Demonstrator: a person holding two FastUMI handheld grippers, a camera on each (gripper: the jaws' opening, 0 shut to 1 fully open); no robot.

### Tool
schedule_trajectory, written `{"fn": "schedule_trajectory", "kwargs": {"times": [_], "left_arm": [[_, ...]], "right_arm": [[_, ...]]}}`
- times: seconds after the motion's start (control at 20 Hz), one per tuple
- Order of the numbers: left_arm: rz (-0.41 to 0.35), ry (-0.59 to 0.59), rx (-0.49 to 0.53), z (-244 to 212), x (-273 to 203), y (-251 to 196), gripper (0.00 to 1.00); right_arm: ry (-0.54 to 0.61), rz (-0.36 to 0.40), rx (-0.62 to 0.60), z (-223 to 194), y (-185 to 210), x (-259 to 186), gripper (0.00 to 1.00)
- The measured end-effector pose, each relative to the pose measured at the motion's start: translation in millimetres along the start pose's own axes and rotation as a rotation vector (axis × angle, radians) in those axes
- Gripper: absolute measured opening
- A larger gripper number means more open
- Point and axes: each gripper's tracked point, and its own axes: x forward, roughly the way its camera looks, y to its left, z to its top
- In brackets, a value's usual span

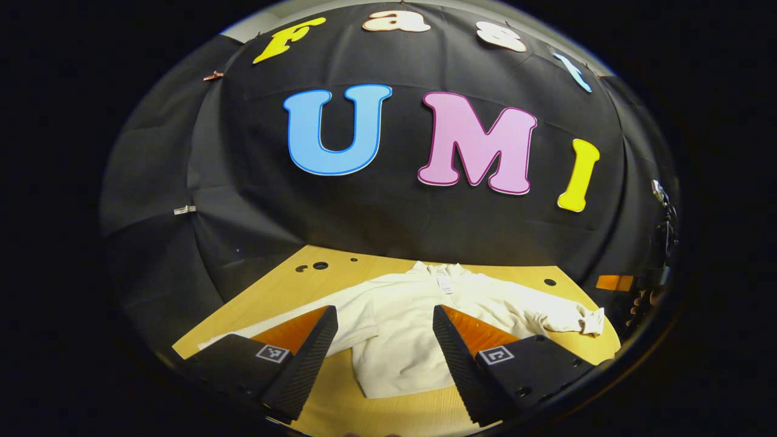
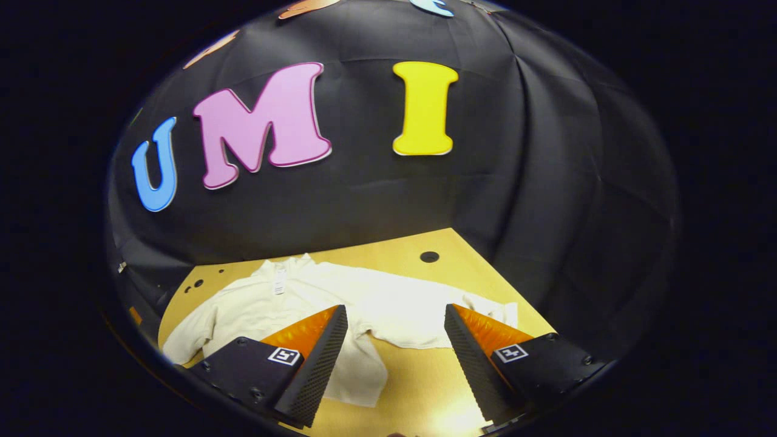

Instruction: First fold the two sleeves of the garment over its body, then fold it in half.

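Two grippers up, one white top flat

Both grippers hang over the near edge of the table with nothing held. The left gripper has its jaws wide apart, and the middle of the garment shows in the gap. The right gripper is wide too. Past its fingers the right sleeve stretches out to the right. The white top lies spread flat on the wooden table. Its collar points to the far side, by the black wall. The left sleeve reaches off left.
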Motion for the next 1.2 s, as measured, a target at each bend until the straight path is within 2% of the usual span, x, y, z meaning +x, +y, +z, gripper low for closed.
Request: {"fn": "schedule_trajectory", "kwargs": {"times": [0.2, 0.3, 0.6, 0.75, 0.95, 1.1, 1.2], "left_arm": [[0.020, 0.014, 0.013, -3.4, 8.1, 2.0, 0.97], [0.028, 0.032, 0.022, -10.4, 15.0, 2.2, 0.98], [0.027, 0.056, 0.043, -14.9, 30.0, -0.7, 0.98], [0.020, 0.067, 0.048, -18.4, 37.1, -7.0, 0.97], [0.004, 0.066, 0.061, -18.2, 40.6, -15.7, 0.97], [-0.003, 0.072, 0.069, -19.6, 40.4, -19.8, 0.97], [-0.006, 0.071, 0.074, -21.0, 39.9, -21.5, 0.97]], "right_arm": [[0.072, -0.101, 0.017, -18.9, -53.1, 34.7, 0.99], [0.153, -0.169, 0.026, -43.2, -86.4, 57.6, 0.99], [0.323, -0.259, 0.059, -98.4, -141.3, 98.2, 0.99], [0.407, -0.263, 0.087, -123.5, -150.7, 115.6, 0.99], [0.450, -0.283, 0.100, -138.4, -159.9, 127.2, 0.99], [0.487, -0.290, 0.034, -151.0, -161.7, 130.6, 0.99], [0.482, -0.286, 0.031, -149.5, -162.8, 134.1, 1.00]]}}
